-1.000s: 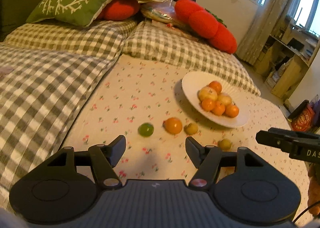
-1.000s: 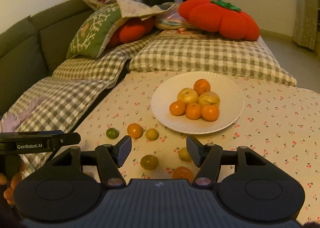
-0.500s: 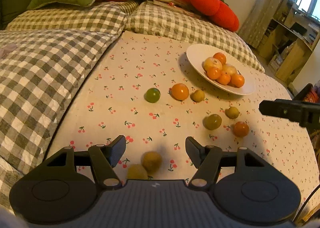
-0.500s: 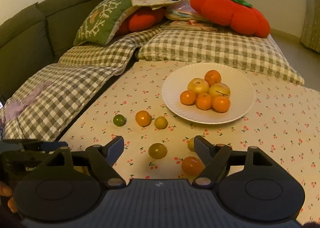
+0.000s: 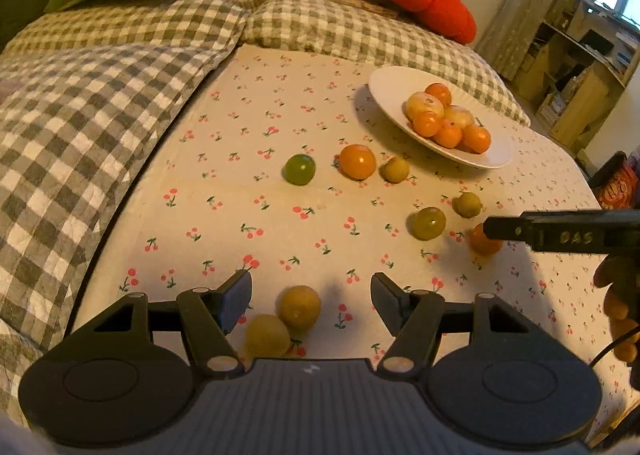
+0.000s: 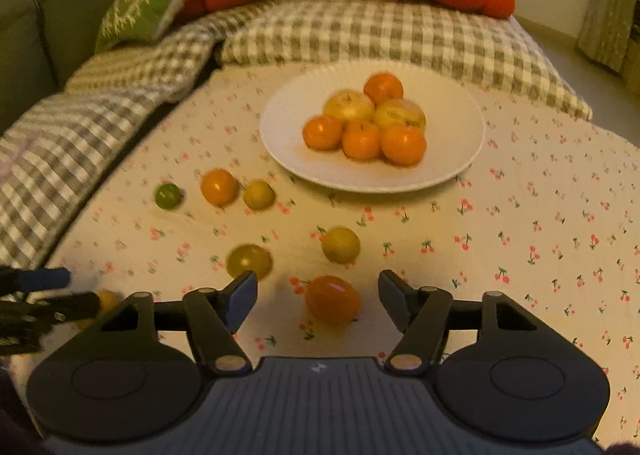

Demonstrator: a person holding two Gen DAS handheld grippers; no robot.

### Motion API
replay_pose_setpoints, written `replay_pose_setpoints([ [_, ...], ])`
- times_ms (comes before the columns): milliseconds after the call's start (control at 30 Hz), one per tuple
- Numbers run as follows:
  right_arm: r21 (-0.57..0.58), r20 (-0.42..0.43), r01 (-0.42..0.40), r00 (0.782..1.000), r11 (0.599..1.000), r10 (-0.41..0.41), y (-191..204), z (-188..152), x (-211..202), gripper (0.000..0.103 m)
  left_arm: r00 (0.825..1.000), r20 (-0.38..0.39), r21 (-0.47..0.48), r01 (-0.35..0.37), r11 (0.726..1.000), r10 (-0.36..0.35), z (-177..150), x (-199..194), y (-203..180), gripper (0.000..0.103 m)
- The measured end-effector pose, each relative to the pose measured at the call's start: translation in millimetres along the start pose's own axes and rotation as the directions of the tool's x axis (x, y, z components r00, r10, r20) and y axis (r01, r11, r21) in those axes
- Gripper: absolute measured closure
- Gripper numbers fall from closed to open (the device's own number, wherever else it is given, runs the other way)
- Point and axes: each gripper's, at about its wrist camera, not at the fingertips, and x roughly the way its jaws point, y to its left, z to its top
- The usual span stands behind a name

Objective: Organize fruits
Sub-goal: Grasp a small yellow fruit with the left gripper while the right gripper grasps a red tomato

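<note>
- Right now the nearest loose fruit to the right tool (image 6: 316,295) is the orange fruit (image 6: 332,299), lying on the cherry-print cloth (image 6: 540,215) straight ahead, between the two spread fingers but not touching either; this tool holds nothing.
- Round as it is, that fruit has no long axis to line up with; the white plate (image 6: 460,111), already carrying a pile of fruit, lies farther ahead, toward the cloth's far edge by the checked cushions (image 6: 360,31).
- Similarly, the left tool (image 5: 311,297) hovers with its fingers wide apart over two yellow fruits (image 5: 298,307) that sit touching each other near the cloth's near left corner; it grips neither.
- Between the tools and the plate, more strays lie on the cloth: a green fruit (image 5: 299,169), another orange one (image 5: 357,161) and small yellow ones.
- My judgement: the right tool is better placed for the orange fruit, the left for the yellow pair.
</note>
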Motion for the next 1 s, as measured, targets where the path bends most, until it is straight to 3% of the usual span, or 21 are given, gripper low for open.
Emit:
replay_pose_setpoints([
  [167, 0.025, -0.025, 0.006, 1.000, 1.000, -0.005, -6.8, -0.3, 10.9, 0.047, 1.000, -0.028, -0.024, -0.006, 1.000, 0.005, -1.2, 4.0, 5.6, 0.043],
  [333, 0.019, -0.028, -0.005, 1.000, 1.000, 0.006, -4.7, -0.2, 11.7, 0.048, 0.998, -0.061, 0.024, -0.014, 1.000, 0.015, -4.6, 14.7, -0.8, 0.043],
  [433, 0.018, -0.029, -0.005, 1.000, 1.000, 0.005, -5.1, 0.2, 12.4, 0.050, 0.997, -0.075, 0.059, -0.028, 0.998, 0.033, -6.1, 23.1, -5.0, 0.049],
  [500, 0.019, -0.031, -0.001, 1.000, 1.000, 0.002, -5.8, 0.2, 13.2, 0.050, 0.996, -0.063, 0.110, -0.058, 0.992, 0.065, -7.1, 25.1, -10.6, 0.056],
  [567, 0.019, -0.034, 0.001, 0.999, 1.000, -0.001, -5.9, 0.7, 15.1, 0.050, 0.996, -0.055, 0.132, -0.069, 0.989, 0.077, -7.0, 25.3, -13.1, 0.076],
  [633, 0.015, -0.037, 0.003, 0.999, 1.000, -0.002, -6.2, 0.9, 17.0, 0.051, 0.996, -0.069, 0.113, -0.046, 0.993, 0.054, -6.5, 27.1, -9.7, 0.086],
  [1000, 0.004, -0.048, 0.007, 0.999, 1.000, -0.007, -6.9, 0.1, 22.8, 0.071, 0.998, -0.054, 0.045, -0.024, 0.999, 0.026, -3.7, 23.1, -2.0, 0.087],
])
